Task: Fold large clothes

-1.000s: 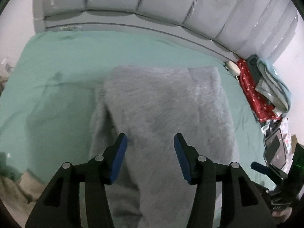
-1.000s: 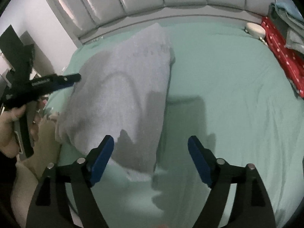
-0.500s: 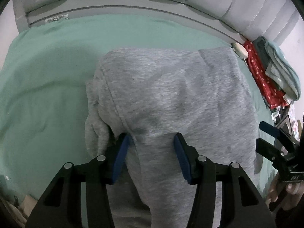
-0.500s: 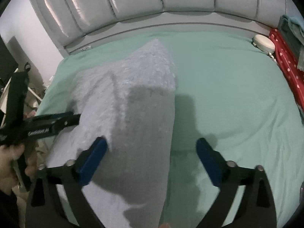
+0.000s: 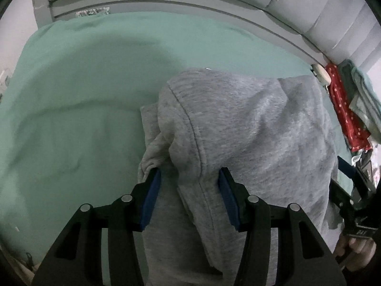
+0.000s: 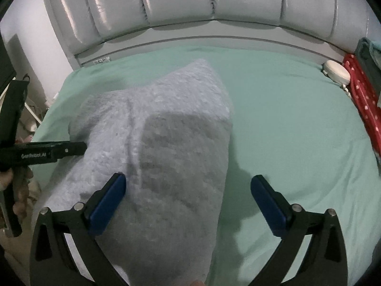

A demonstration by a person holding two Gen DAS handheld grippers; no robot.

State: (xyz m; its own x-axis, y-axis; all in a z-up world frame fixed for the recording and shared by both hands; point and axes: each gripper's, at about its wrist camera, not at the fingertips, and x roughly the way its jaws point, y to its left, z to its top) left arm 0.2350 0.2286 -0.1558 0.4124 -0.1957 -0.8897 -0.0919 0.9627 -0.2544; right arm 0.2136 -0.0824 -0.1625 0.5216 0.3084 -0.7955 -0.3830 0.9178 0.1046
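A big grey fleece garment (image 5: 250, 124) lies bunched on the green bed sheet (image 5: 71, 95), one thick fold with a seam running toward me. My left gripper (image 5: 188, 178) hangs open just over that fold. The ridge sits between its blue pads, with a dark gap beside the left pad. In the right wrist view the same garment (image 6: 166, 143) fills the left half. My right gripper (image 6: 188, 186) stands wide open over its right edge, its left pad against the cloth and its right pad over bare sheet (image 6: 285, 119).
A padded grey headboard (image 6: 190, 4) closes the far side of the bed. Red dotted fabric (image 6: 362, 95), folded clothes (image 5: 362, 90) and a white round object (image 6: 337, 71) sit at the right edge. A hand (image 5: 357, 245) holds the right gripper.
Both grippers have come lower and closer over the grey garment. The right jaws have spread wider. The left jaws keep the same gap, now astride the seamed fold.
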